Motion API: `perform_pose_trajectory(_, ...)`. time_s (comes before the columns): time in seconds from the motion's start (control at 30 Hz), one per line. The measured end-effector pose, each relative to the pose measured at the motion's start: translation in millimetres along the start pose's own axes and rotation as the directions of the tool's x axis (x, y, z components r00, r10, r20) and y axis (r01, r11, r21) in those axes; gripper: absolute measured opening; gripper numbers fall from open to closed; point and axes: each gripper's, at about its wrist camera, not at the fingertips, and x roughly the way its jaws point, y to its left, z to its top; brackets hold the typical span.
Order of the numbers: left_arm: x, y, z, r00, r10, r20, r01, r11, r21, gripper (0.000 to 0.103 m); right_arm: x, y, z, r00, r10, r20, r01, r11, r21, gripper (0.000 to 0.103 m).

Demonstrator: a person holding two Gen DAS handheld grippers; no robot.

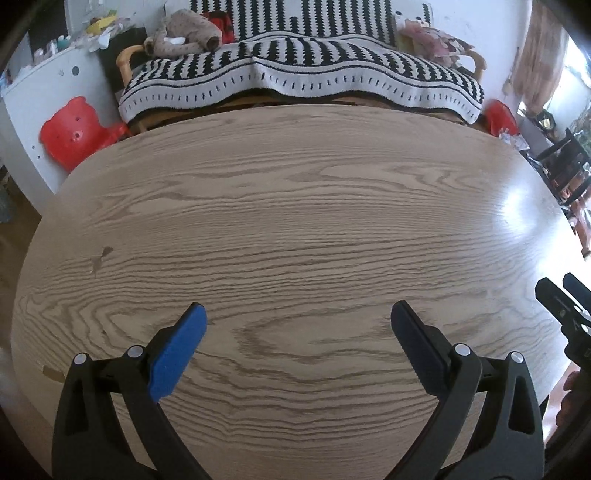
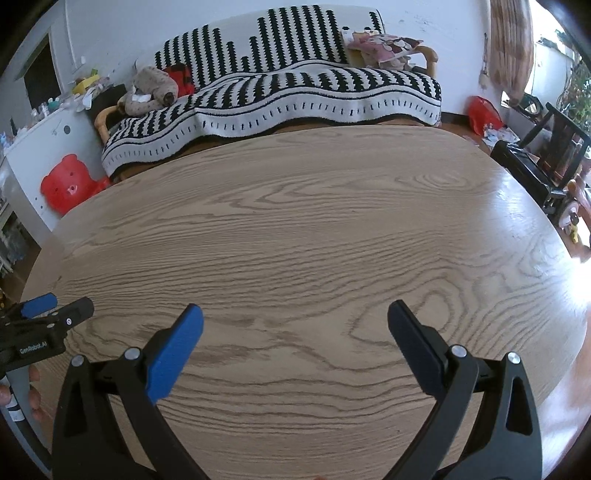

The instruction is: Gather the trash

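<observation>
Both claws, left (image 1: 298, 314) and right (image 2: 295, 314), are held spread and empty over the bare wooden worktop (image 1: 295, 206). No trash is seen on it, so this fits either a search or a finished clearing; a slow scan is advised.

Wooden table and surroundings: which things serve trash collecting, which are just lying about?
Job:
left tongs, open
right tongs, open
wooden table, no trash visible on it

Lying about:
striped blanket
plush toy
red bear stool

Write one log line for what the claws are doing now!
left claw: open, holding nothing | right claw: open, holding nothing | wooden table: no trash visible | sofa: behind table
</observation>
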Motion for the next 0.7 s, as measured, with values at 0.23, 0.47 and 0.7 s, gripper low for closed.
perform_pose_trajectory(0.23,-2.5,-7.5,2.1,0.999,0.040,0.019,-0.040,0.999,0.035,0.097,-0.1,-0.3,-1.2,1.000,-0.001,-0.002,0.001,1.000,-0.002,0.096)
perform_pose_trajectory(0.47,4.0,-6.9,5.4,1.000,0.023,0.003,-0.023,1.000,0.014,0.097,-2.2,-3.8,0.9,1.000,-0.010,0.000,0.010,1.000,-0.005,0.096)
perform_pose_trajectory(0.7,8.0,-7.1,6.9,1.000,0.010,-0.007,-0.010,1.000,0.002,0.097,1.6,-1.2,3.1,1.000,-0.014,-0.012,0.014,1.000,-0.012,0.096)
